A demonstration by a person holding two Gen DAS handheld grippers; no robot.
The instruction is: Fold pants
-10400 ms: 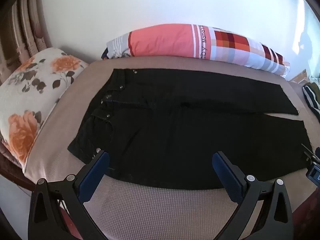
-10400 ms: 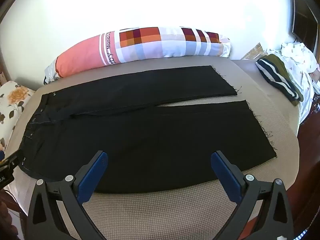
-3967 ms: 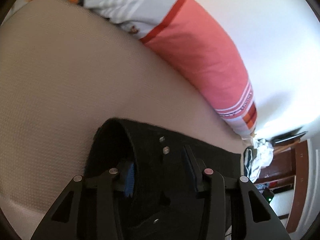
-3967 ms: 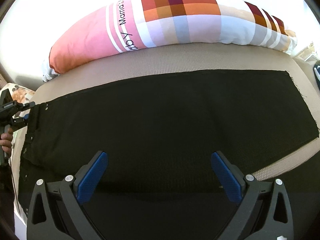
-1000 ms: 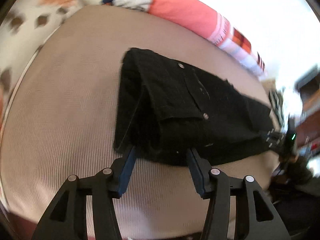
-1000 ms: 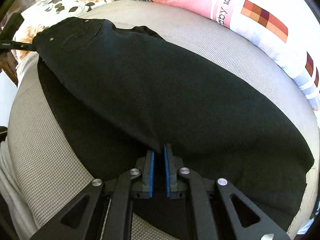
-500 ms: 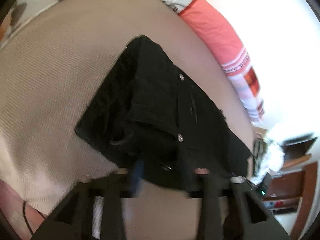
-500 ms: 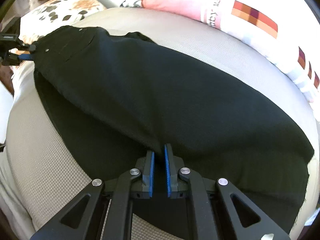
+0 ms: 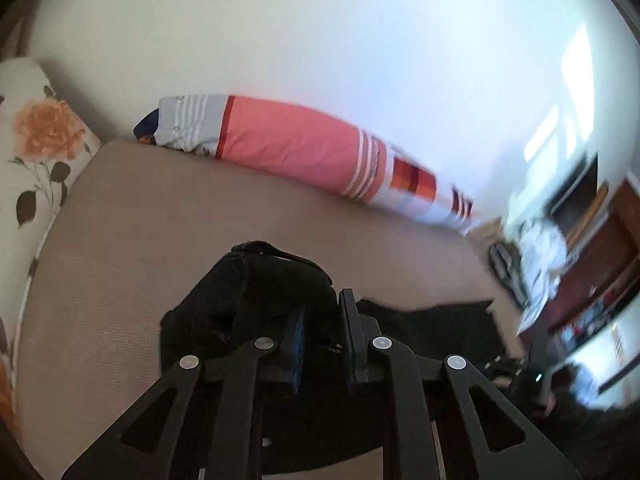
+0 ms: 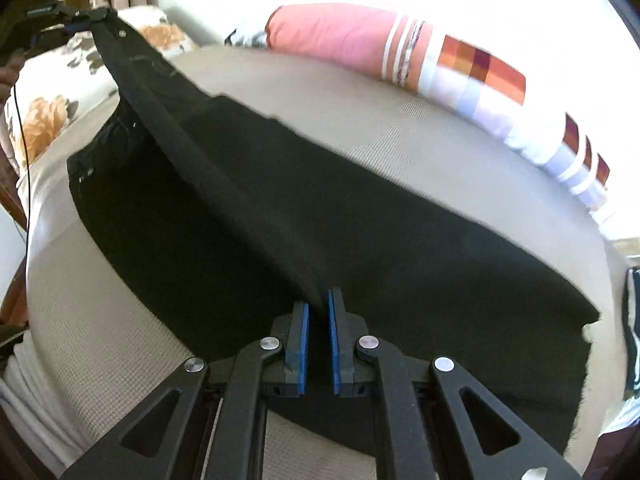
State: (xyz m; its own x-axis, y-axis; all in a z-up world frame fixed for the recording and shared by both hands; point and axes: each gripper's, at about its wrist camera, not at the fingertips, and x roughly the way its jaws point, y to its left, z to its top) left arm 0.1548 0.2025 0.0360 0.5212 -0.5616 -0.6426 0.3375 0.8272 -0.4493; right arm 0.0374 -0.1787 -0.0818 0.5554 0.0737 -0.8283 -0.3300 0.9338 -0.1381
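Note:
Black pants (image 10: 360,232) lie on a beige bed (image 10: 400,120), folded lengthwise with one leg over the other. My left gripper (image 9: 322,312) is shut on the waist end of the pants (image 9: 256,292) and holds it lifted. In the right wrist view the left gripper (image 10: 76,20) shows at the far top left with the waistband taut and raised. My right gripper (image 10: 318,304) is shut on the near folded edge of the pants, lower down the leg. The fabric stretches in a ridge between both grippers.
A long pink and checked bolster pillow (image 10: 400,52) lies along the far side of the bed. A floral pillow (image 9: 36,152) sits at the left end. Striped folded clothes (image 10: 632,328) lie at the right end. Wooden furniture (image 9: 600,248) stands beyond.
The left gripper has lifted the waist end up off the bed and its view has swung level. The right gripper keeps its hold; the folded edge is now pulled taut.

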